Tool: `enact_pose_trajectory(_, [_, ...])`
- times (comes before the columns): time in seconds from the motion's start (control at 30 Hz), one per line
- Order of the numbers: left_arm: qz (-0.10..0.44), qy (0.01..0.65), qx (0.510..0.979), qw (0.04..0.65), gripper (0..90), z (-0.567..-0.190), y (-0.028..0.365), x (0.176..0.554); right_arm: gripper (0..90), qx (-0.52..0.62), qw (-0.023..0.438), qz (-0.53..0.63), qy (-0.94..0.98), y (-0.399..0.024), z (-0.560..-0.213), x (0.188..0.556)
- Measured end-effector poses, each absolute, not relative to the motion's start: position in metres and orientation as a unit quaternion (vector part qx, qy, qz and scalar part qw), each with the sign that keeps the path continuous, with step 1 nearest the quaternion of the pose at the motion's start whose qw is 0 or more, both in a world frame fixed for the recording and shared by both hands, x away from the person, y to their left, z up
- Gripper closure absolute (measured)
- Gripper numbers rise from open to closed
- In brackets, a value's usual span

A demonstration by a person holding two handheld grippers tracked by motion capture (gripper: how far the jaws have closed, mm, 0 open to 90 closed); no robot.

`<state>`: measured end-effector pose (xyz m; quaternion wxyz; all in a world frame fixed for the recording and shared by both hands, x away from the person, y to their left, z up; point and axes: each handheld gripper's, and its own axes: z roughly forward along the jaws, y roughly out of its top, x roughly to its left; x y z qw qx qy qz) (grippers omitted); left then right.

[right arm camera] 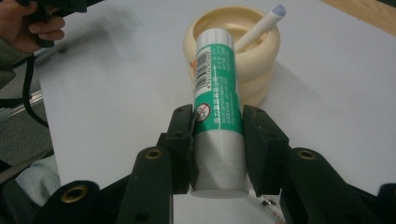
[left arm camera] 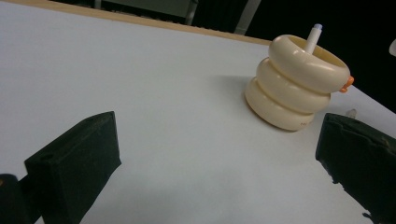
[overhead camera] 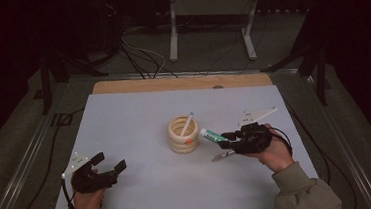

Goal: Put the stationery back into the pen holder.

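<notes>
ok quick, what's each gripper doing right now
left gripper: open, nothing between its jaws
right gripper: closed on the green and white tube, which points at the cream ring holder

surface: white table (overhead camera: 139, 113), wooden far edge | on it: cream ringed holder (overhead camera: 183, 135), near middle

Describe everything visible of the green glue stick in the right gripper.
The glue stick is a round tube with a green printed label, a barcode and white plastic ends. It lies roughly level, clamped near its rear end between the right gripper's black pads, clear of the table. Its far end points at the cream ringed holder, just short of the rim.
</notes>
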<state>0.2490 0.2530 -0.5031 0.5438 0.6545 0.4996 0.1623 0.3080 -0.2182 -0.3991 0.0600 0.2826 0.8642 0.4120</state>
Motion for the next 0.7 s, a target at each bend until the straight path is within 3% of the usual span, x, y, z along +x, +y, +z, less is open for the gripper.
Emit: enact_pose_trajectory(0.7, [0.16, 0.5, 0.656, 0.543, 0.3, -0.504, 0.253, 0.25, 65.5, 0.279, 0.072, 0.403, 0.869, -0.188, -0.378, 0.332])
